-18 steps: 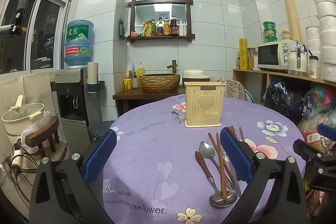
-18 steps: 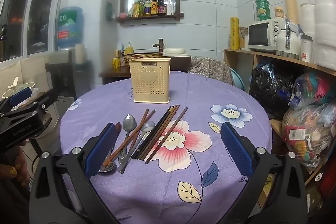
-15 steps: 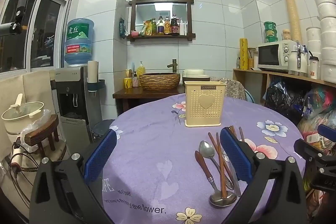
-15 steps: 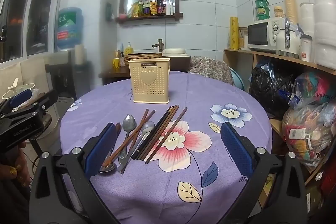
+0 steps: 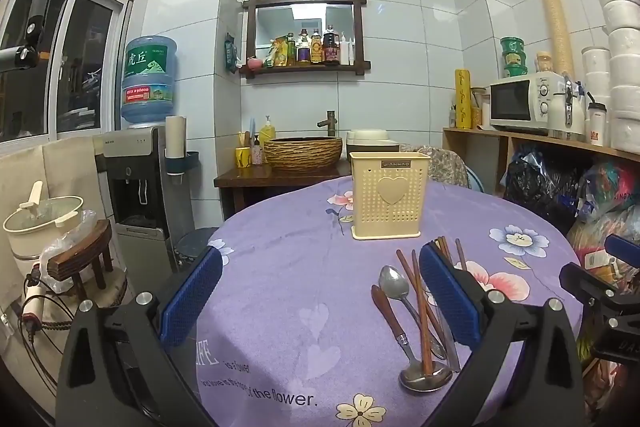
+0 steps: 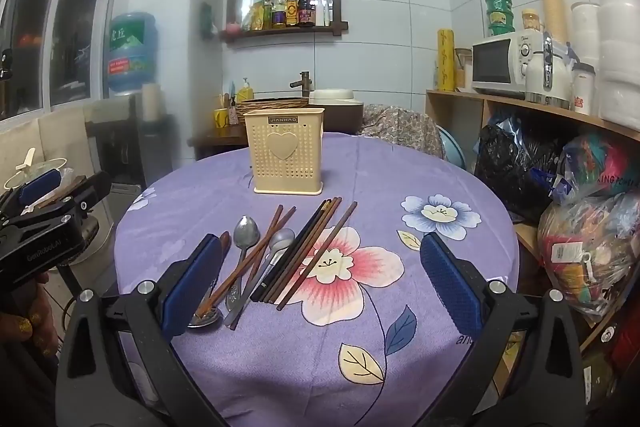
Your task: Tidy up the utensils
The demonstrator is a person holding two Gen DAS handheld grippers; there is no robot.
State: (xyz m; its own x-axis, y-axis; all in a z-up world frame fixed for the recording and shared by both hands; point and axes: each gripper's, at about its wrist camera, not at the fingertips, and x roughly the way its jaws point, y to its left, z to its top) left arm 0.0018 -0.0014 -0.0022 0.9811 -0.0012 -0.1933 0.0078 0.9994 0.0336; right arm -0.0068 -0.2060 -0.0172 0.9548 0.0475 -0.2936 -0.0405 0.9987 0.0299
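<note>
Right wrist: chopsticks (image 6: 308,251) lying lengthwise toward holder (image 6: 285,151), nearer right tongs (image 6: 320,287); left tongs (image 5: 320,297) and right both released, empty

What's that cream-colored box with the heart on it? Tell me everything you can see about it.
The utensil holder is a cream box that looks like plastic, open-topped, with rows of small holes, a raised heart on its front and a dark label near the rim. It stands upright on the purple floral tablecloth, beyond the chopsticks and spoons lying flat. Nothing pokes above its rim, and neither gripper touches it.
</note>
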